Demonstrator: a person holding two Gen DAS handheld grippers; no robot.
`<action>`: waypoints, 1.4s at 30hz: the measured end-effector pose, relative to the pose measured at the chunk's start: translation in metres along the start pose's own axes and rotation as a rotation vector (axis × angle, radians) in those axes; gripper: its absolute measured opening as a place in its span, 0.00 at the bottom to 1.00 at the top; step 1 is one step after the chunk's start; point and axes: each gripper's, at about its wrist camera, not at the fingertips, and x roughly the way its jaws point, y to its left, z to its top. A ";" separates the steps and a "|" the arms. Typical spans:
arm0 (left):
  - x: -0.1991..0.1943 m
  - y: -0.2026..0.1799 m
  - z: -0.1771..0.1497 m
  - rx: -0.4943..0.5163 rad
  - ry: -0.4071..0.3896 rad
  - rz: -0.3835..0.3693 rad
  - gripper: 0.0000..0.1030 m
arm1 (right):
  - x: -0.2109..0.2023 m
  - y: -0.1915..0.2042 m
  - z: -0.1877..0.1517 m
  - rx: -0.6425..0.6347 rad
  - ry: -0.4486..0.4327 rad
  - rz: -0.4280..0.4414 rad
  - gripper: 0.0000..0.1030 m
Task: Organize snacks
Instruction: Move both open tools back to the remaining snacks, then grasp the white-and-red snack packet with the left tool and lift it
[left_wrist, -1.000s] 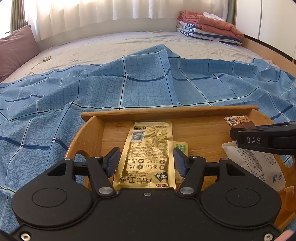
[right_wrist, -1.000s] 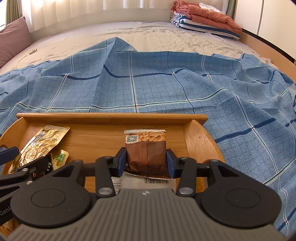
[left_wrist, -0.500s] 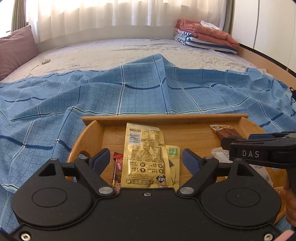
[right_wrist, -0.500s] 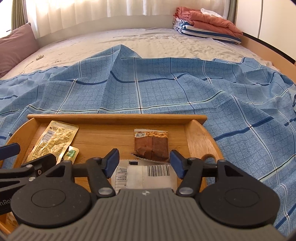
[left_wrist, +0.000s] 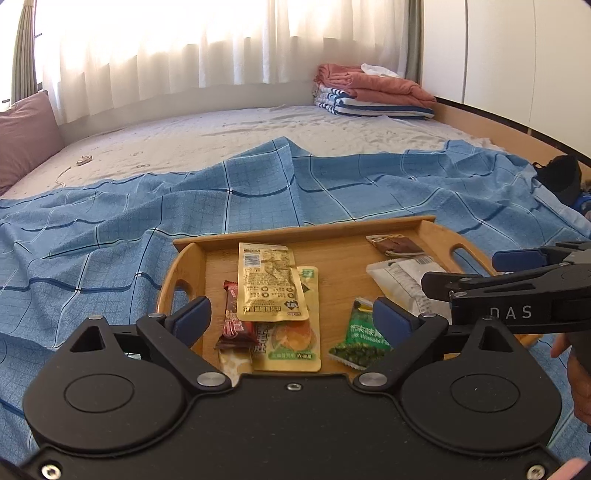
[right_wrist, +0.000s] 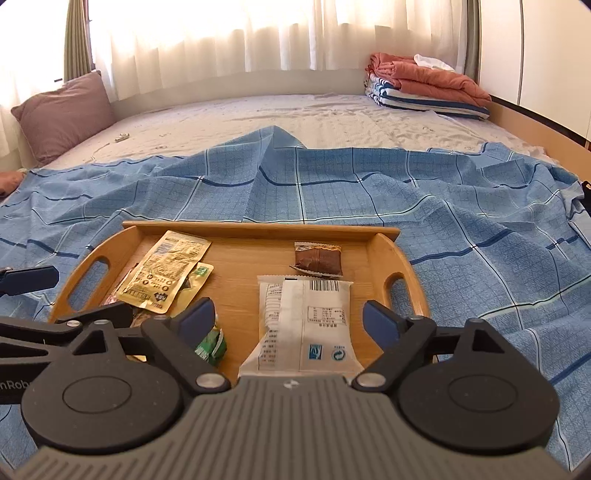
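A wooden tray (left_wrist: 332, 227) (right_wrist: 258, 227) lies on a blue checked sheet. In it are a gold packet (left_wrist: 269, 282) (right_wrist: 164, 271), a brown almond bar (left_wrist: 395, 245) (right_wrist: 317, 258), a white packet (right_wrist: 306, 321) (left_wrist: 399, 280), a green packet (left_wrist: 364, 338) (right_wrist: 210, 345), a red-brown wrapper (left_wrist: 234, 321) and a yellow-green packet (left_wrist: 291, 343). My left gripper (left_wrist: 291, 319) is open and empty above the tray's near left part. My right gripper (right_wrist: 288, 319) is open and empty above the white packet.
The blue sheet (right_wrist: 332, 184) covers the near half of a bed. A mauve pillow (right_wrist: 62, 110) lies at the far left, folded blankets (right_wrist: 424, 85) at the far right. A wooden bed frame (left_wrist: 498, 125) runs along the right. A dark object (left_wrist: 559, 177) lies at the sheet's right edge.
Both grippers opened, let go of the gold packet and the almond bar, and pulled back and up from the tray. More snacks at the tray's near edge came into view.
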 end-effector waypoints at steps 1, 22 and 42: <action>-0.008 -0.002 -0.005 0.004 -0.004 -0.005 0.92 | -0.007 0.000 -0.004 -0.002 -0.012 0.004 0.90; -0.101 -0.034 -0.138 -0.028 0.004 -0.090 0.94 | -0.117 -0.011 -0.132 -0.109 -0.148 0.029 0.96; -0.100 -0.046 -0.160 -0.076 0.061 -0.225 0.37 | -0.122 -0.008 -0.177 -0.163 -0.128 0.075 0.97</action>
